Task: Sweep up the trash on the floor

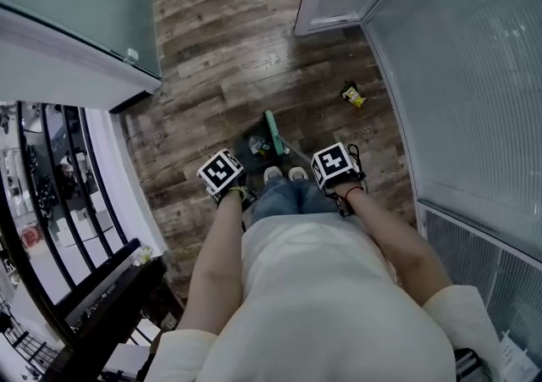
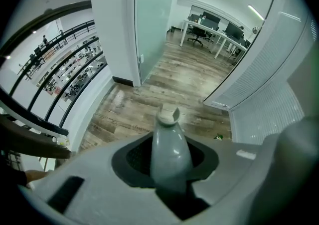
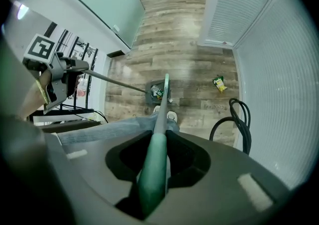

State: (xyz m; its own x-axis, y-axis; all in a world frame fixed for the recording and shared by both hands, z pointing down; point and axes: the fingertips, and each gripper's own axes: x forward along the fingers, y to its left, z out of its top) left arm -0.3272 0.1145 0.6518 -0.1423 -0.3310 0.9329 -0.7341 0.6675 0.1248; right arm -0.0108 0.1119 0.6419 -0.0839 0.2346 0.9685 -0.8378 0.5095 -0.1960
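Broom handle inside right gripper, wrapper well ahead

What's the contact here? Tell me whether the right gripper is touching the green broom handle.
Touching. The right gripper view shows the right gripper shut on the green broom handle, clamped between its jaws.

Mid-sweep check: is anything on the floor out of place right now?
Yes: one crumpled yellow-and-green wrapper lies loose on the wood-plank floor beside the ribbed white wall, well apart from the dark dustpan, which already holds some scraps. The green-handled broom rests at the dustpan, not at the wrapper.
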